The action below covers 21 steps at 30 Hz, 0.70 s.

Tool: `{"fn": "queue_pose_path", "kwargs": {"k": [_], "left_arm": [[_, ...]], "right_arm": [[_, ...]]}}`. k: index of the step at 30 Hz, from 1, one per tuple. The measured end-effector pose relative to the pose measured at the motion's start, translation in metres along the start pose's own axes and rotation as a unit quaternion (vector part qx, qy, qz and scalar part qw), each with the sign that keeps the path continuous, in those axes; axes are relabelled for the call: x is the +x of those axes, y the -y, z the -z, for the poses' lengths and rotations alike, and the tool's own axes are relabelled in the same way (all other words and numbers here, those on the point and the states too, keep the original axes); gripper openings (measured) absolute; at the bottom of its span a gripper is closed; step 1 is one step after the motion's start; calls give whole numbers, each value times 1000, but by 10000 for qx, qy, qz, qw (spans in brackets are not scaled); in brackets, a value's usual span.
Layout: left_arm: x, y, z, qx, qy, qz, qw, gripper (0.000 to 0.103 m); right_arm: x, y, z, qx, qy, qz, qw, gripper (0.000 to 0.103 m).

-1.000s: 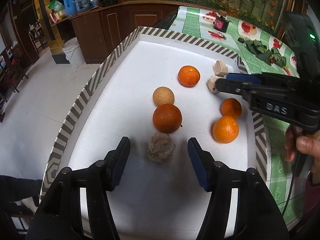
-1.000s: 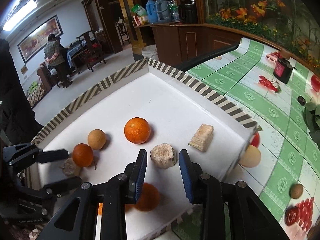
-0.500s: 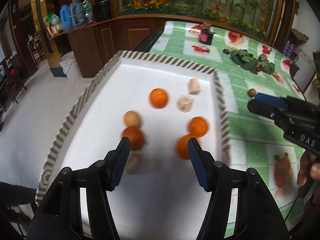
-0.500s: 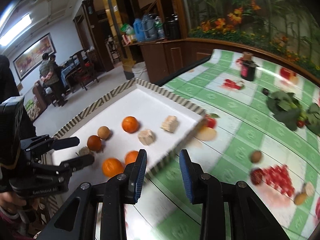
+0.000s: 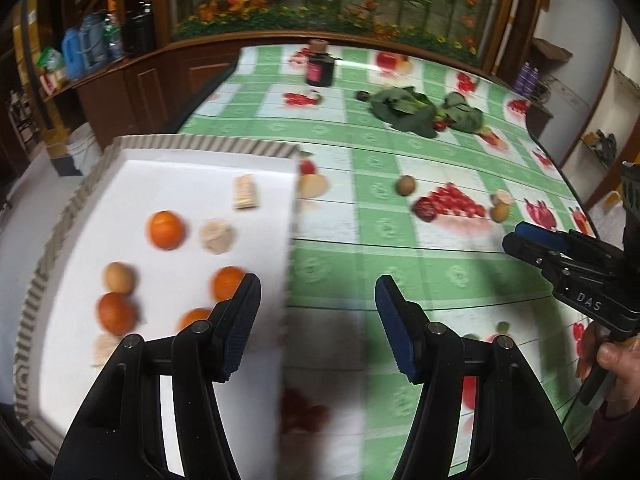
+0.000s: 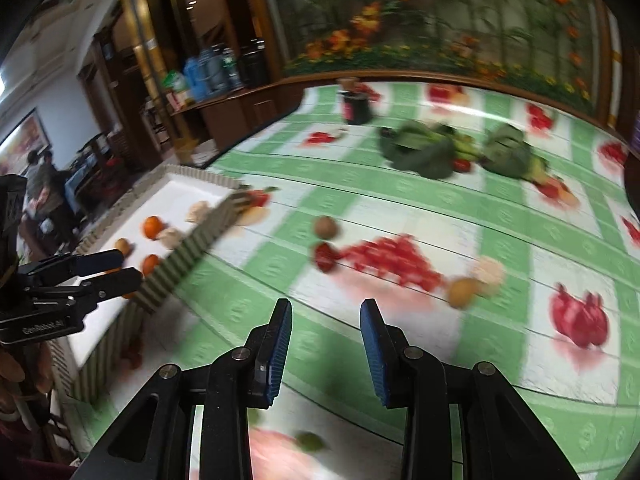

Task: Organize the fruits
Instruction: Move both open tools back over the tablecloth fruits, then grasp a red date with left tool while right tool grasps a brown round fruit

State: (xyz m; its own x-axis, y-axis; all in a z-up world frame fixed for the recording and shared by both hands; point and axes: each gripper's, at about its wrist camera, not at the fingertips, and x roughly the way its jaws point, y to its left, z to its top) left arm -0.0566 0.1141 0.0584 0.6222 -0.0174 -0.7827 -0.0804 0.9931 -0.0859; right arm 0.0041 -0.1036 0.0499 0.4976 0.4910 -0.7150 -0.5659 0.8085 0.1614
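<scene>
- Fruits: four oranges (image 5: pixel 167 229) and a pale round fruit (image 5: pixel 118 277) lay in the white tray (image 5: pixel 192 176) at left; a brown fruit (image 5: pixel 405 185) and a yellowish fruit (image 5: pixel 500 211) lay loose on the green tablecloth (image 5: pixel 360 168), well right of the tray.
- Change: a second ago both grippers hung over the tray – now both had swung right, over the cloth.
- Left gripper (image 5: pixel 318 322): jaws apart, empty.
- Right gripper (image 6: pixel 326 346): jaws apart, empty, just opened slightly.
- Judgement: probably going for the loose fruits next – none gripped yet.
</scene>
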Motion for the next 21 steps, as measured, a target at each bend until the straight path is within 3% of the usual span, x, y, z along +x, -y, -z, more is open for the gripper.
{"fn": "queue_pose_path", "kwargs": {"k": [10,21], "left_arm": [[31,41,-14,202,-290,292,9990,60],[63,60,-39,200,-468,409,9979,60]], "right_arm": [[2,59,13,358,-178,413,9983,39],[36,78,-7,328,-345,428,9979,40]]}}
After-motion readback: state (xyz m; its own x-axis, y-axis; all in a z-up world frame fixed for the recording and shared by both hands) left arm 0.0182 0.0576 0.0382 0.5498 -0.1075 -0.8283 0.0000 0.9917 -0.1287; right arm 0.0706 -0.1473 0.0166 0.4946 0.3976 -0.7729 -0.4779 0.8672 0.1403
